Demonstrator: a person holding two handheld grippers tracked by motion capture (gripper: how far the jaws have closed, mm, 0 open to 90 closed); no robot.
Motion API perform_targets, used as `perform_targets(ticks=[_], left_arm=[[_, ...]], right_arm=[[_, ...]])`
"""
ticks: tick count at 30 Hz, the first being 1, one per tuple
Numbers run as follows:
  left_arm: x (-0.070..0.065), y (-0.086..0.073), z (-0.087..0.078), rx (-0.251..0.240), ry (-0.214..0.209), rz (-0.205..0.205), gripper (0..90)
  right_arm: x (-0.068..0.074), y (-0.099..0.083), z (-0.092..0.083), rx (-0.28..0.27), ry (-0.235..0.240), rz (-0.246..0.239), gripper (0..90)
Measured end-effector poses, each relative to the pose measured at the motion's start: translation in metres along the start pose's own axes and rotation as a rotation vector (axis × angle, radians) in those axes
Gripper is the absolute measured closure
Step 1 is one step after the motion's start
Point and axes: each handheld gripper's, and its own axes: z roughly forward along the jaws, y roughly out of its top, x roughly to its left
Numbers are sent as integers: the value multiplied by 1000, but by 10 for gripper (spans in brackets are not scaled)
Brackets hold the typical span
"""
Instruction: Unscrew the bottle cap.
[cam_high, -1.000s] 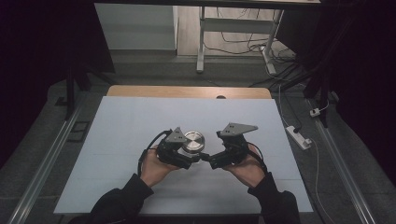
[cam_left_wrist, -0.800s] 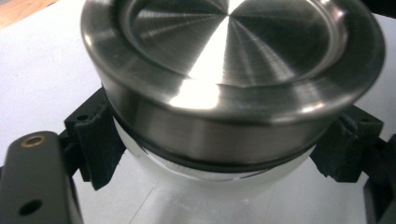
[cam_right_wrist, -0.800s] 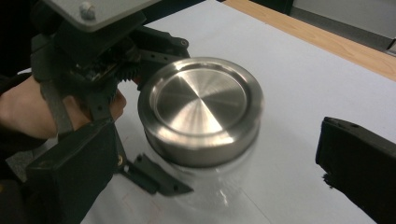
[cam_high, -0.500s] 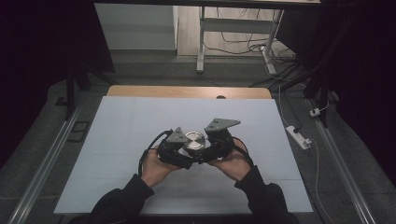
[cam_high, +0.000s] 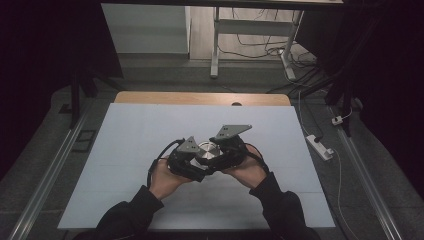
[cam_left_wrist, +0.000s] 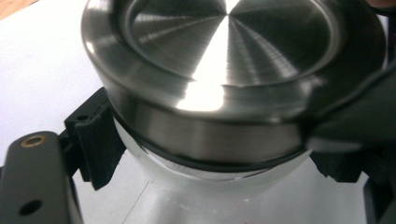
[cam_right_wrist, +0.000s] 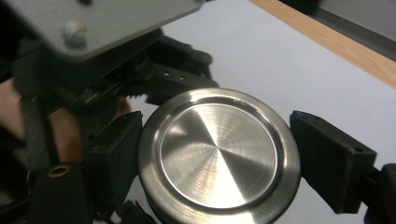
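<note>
A small glass jar with a brushed steel lid (cam_high: 208, 149) is held just above the white table sheet (cam_high: 140, 135), near its middle. My left gripper (cam_high: 194, 161) is shut on the jar's glass body below the lid (cam_left_wrist: 219, 56); its black pads (cam_left_wrist: 95, 137) press both sides. My right gripper (cam_high: 226, 153) comes in from the right. Its jaws have just been closing with the lid (cam_right_wrist: 217, 156) between them, and the pads (cam_right_wrist: 331, 156) now press on the lid's rim. Both hands meet around the jar.
The white sheet covers a wooden table whose bare edge (cam_high: 200, 97) shows at the back. A power strip (cam_high: 320, 146) lies on the floor to the right. A desk frame (cam_high: 215, 45) with cables stands beyond the table.
The right gripper moved left to the jar and closed its jaws onto the lid. The left gripper kept still, holding the jar.
</note>
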Motion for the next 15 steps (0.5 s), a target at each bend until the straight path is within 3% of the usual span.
perform_targets(ticks=[3,4,5,7,8,9,11,14,15], left_arm=[[0,0,-1,-17,-44,8,158],[0,0,-1,-17,-44,8,158],[0,0,-2,-20,-76,23,157],[0,0,-2,-28,-99,34,158],[0,0,-2,-28,-99,34,158],[-1,0,-2,-26,-99,36,157],[-1,1,-3,-29,-88,21,158],[2,1,-5,-25,-51,1,158],[2,0,-5,-24,-32,-8,158]], right_arm=[[-9,0,-3,-3,98,-37,196],[-9,0,-3,-3,98,-37,196],[-15,0,-5,-3,171,-85,195],[-20,-1,-6,-15,243,-137,194],[-20,-1,-6,-15,243,-137,194],[-24,-2,-6,-25,281,-165,176],[-22,-2,-7,-33,244,-155,72],[-14,0,-11,-35,181,-101,23],[-10,1,-13,-36,136,-82,23]])
